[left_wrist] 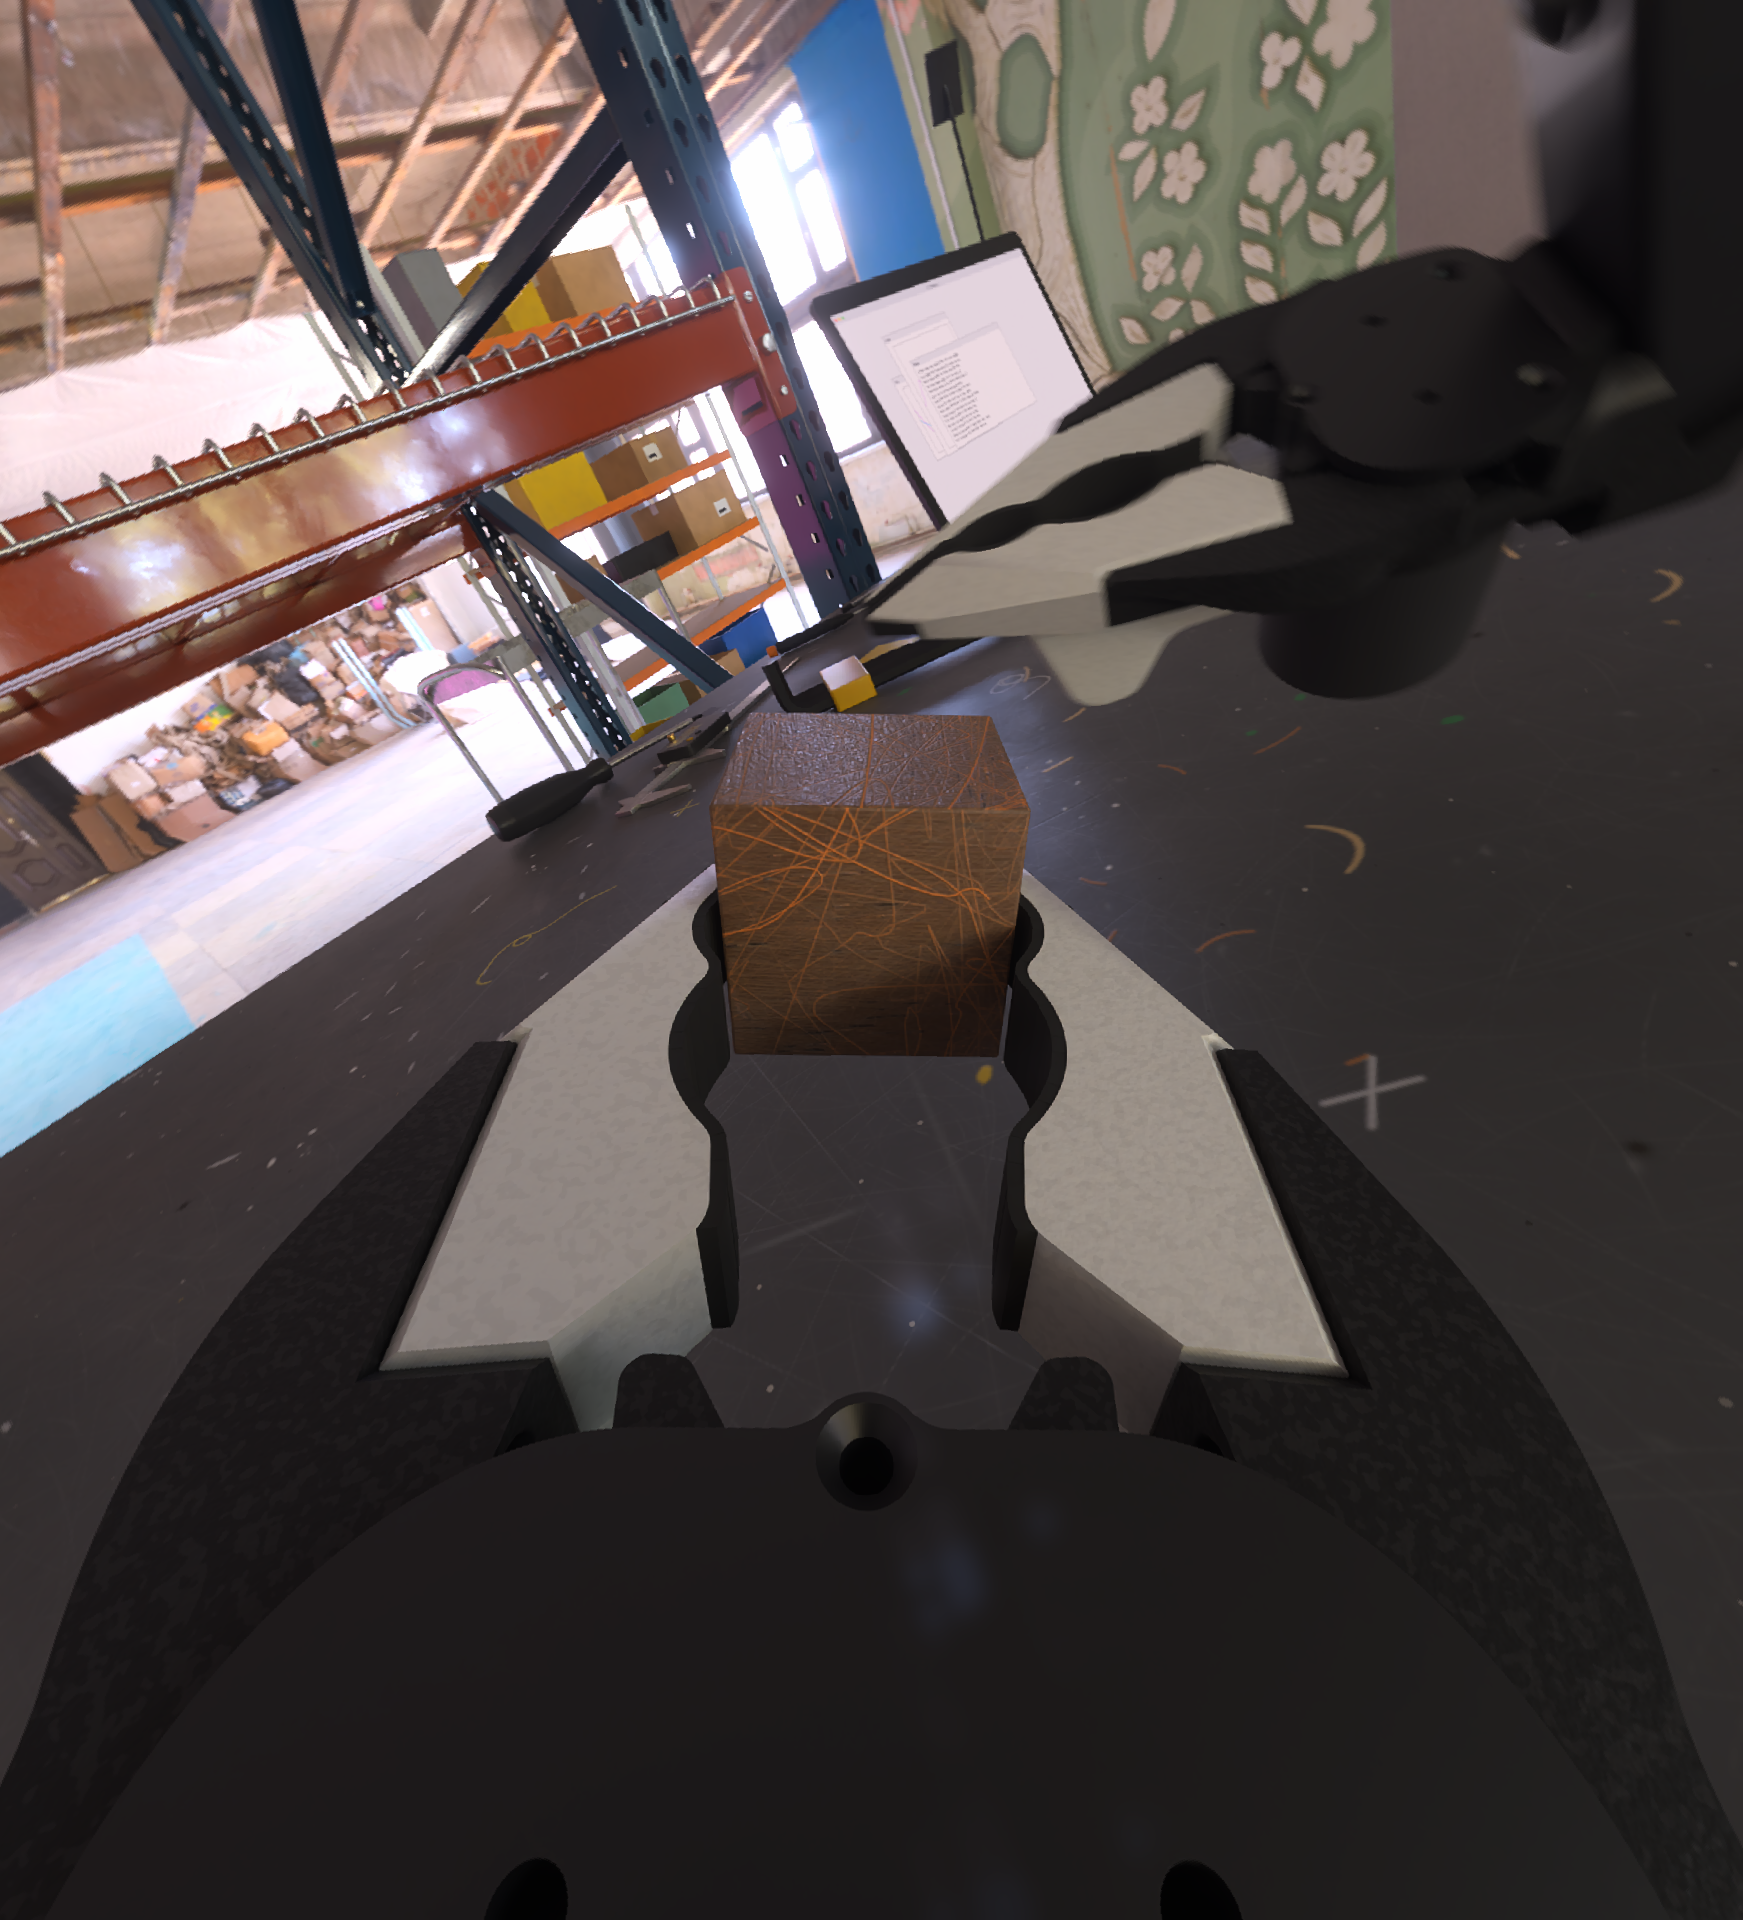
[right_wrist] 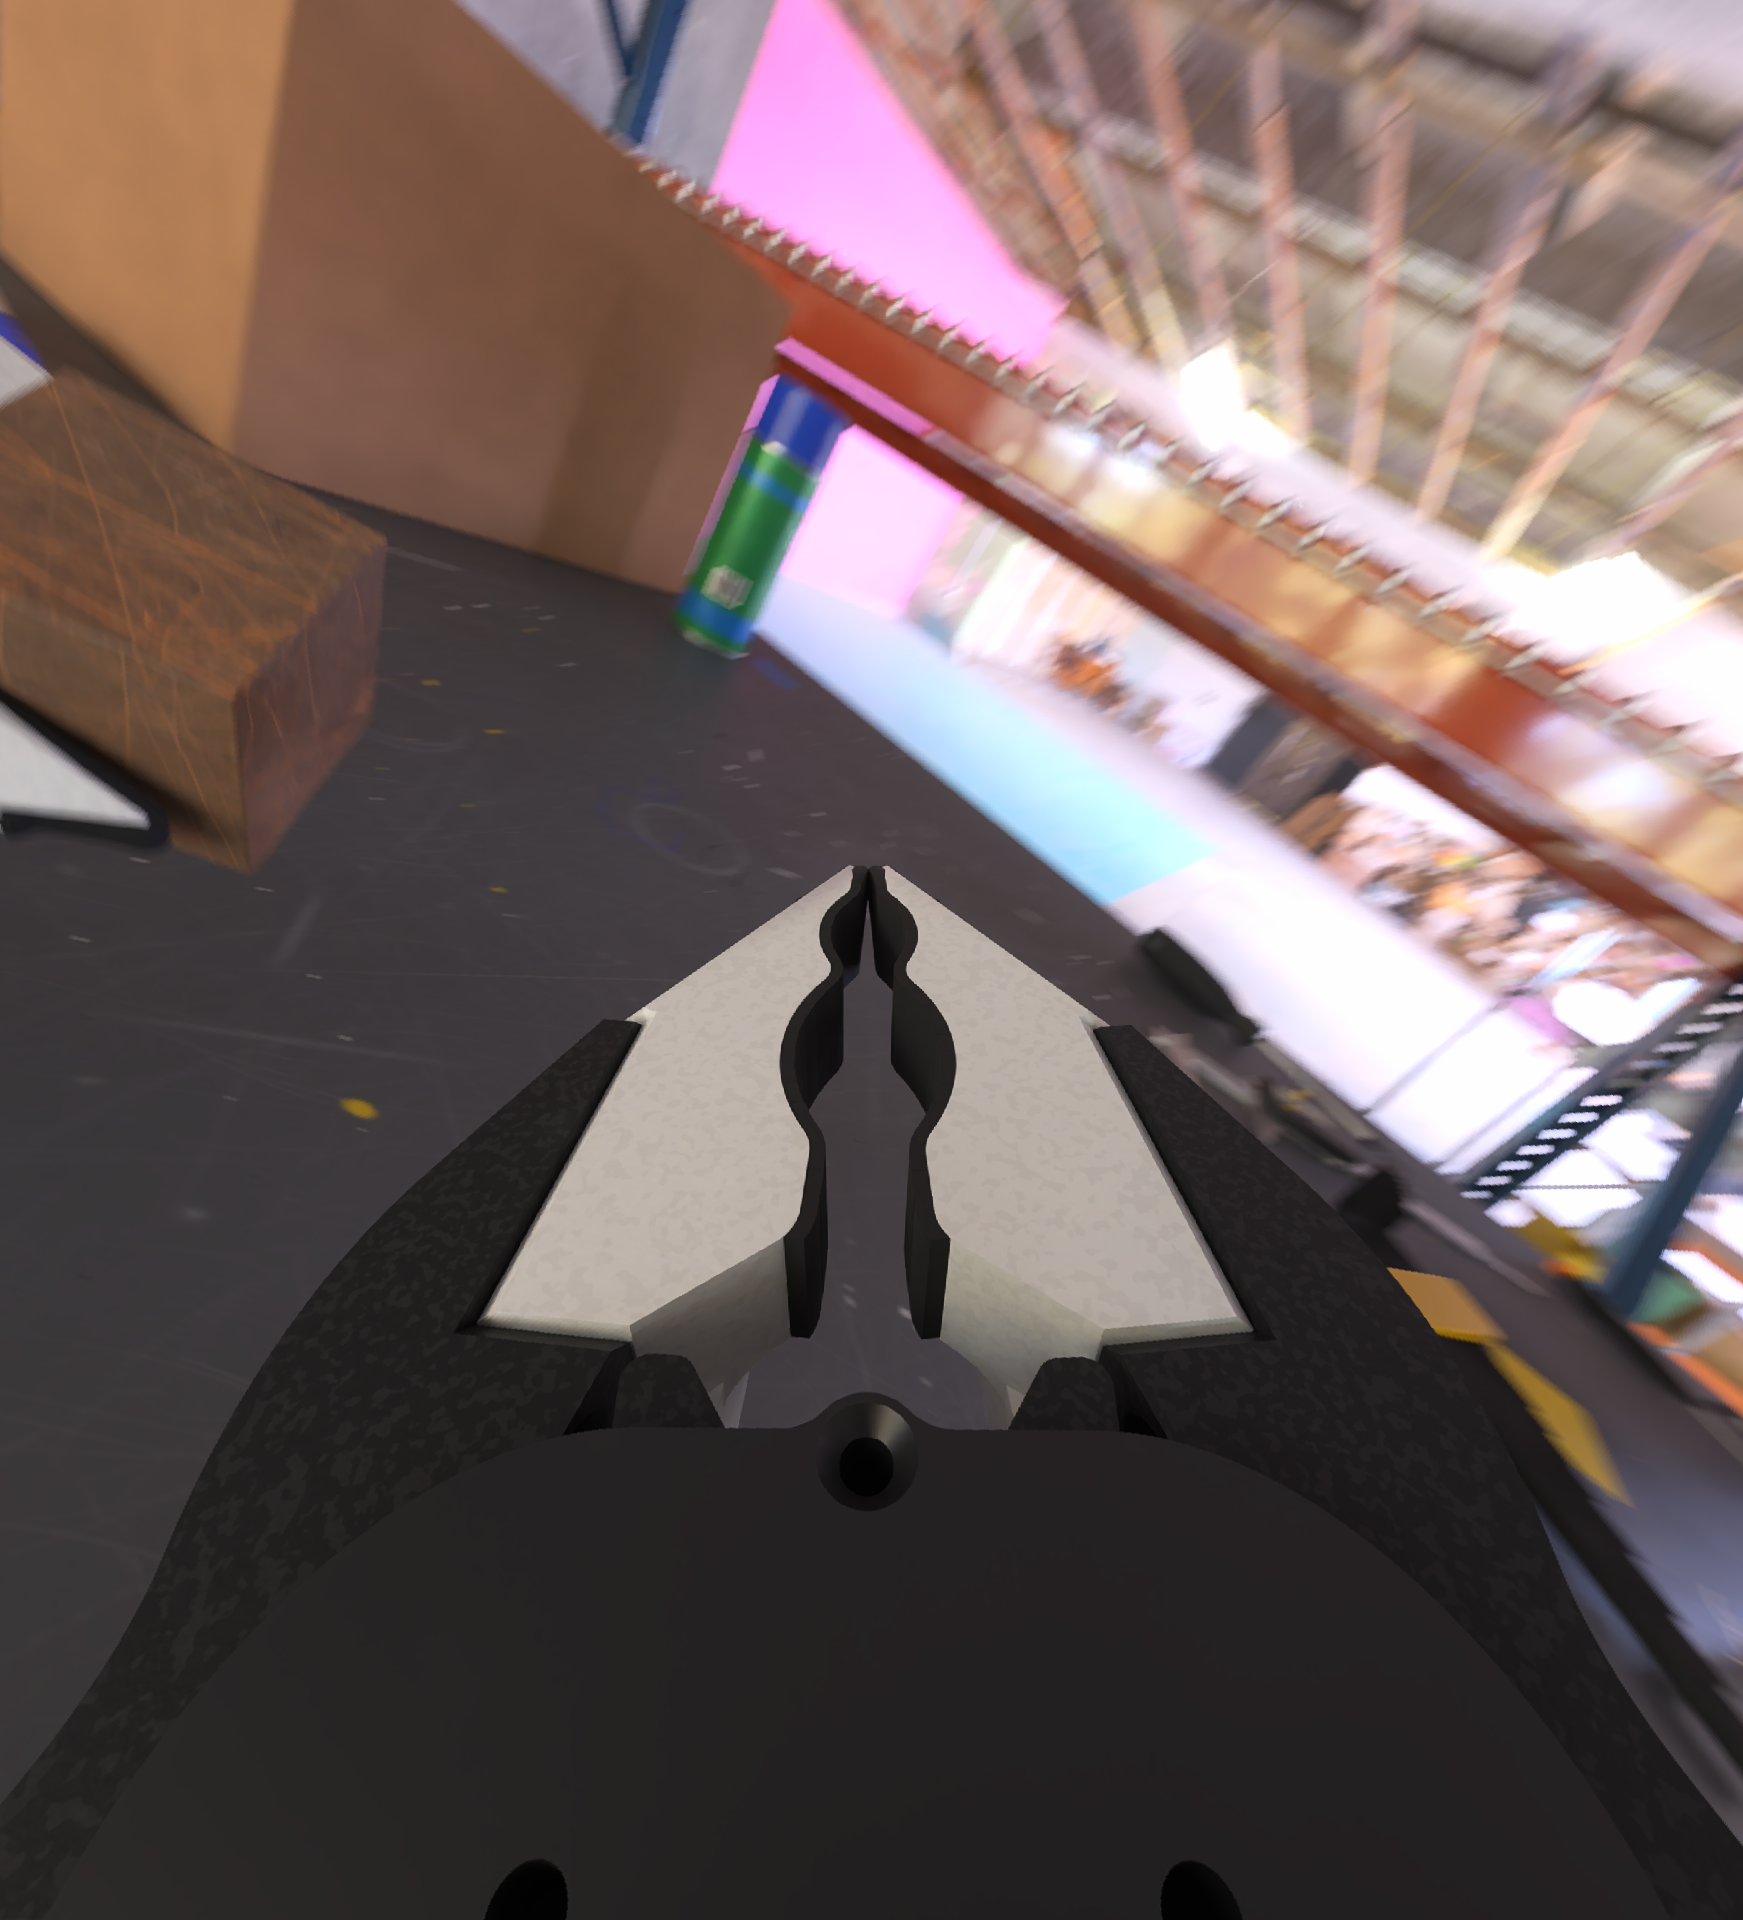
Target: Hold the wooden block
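Observation:
A brown wooden block (left_wrist: 867, 894) with orange scratch lines sits between the fingertips of my left gripper (left_wrist: 865, 914), which is shut on it just above the dark table. The block also shows at the left of the right wrist view (right_wrist: 140, 613), with the left gripper's white fingers (right_wrist: 5, 769) around it. My right gripper (right_wrist: 865, 878) is shut and empty, over the table to the right of the block. It shows in the left wrist view (left_wrist: 908, 613) at the upper right, above and beyond the block.
A large cardboard box (right_wrist: 347, 270) and a green and blue can (right_wrist: 747, 530) stand on the dark table (right_wrist: 223, 1039). A screwdriver (left_wrist: 555, 795), small tools and a laptop (left_wrist: 950, 374) lie at the far side. Red and blue shelving (left_wrist: 327, 499) stands beyond the table edge.

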Tool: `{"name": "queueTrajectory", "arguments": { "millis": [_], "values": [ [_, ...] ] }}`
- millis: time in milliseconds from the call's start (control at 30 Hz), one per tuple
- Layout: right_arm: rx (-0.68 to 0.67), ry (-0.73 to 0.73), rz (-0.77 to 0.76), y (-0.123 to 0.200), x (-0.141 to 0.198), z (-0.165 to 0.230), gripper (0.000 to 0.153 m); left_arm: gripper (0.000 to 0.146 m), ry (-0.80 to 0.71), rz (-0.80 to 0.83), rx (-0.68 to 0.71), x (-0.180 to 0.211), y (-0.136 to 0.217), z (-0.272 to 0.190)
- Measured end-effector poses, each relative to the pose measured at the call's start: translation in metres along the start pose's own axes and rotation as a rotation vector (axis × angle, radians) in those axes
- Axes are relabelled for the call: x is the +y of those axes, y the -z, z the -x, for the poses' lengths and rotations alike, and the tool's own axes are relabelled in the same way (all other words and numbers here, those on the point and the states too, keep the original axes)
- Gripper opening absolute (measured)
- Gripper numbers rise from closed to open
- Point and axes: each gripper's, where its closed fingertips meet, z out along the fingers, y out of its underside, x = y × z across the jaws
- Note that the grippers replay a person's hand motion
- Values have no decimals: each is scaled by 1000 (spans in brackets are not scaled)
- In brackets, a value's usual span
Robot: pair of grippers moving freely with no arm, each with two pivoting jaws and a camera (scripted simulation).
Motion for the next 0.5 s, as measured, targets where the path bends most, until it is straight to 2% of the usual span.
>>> {"name": "queueTrajectory", "arguments": {
  "millis": [133, 167, 300, 367, 500],
  "values": [
    [-343, -176, 173, -42, -1, 26, 1, 51, -37, 11, 18, 2, -2, -5],
    [-434, -182, 224, -54, -1, 34, 5, 51, -42, 15, 20, 2, -3, -5],
    [-688, 31, 410, -100, 10, 54, 10, 51, -45, 16, 20, 2, -3, -6],
    [-816, 91, 500, -116, 17, 65, 10, 51, -43, 15, 20, 2, -3, -5],
    [-982, 260, 532, -139, 28, 80, 11, 51, -36, 5, 18, 1, -2, -4]
  ]
}}
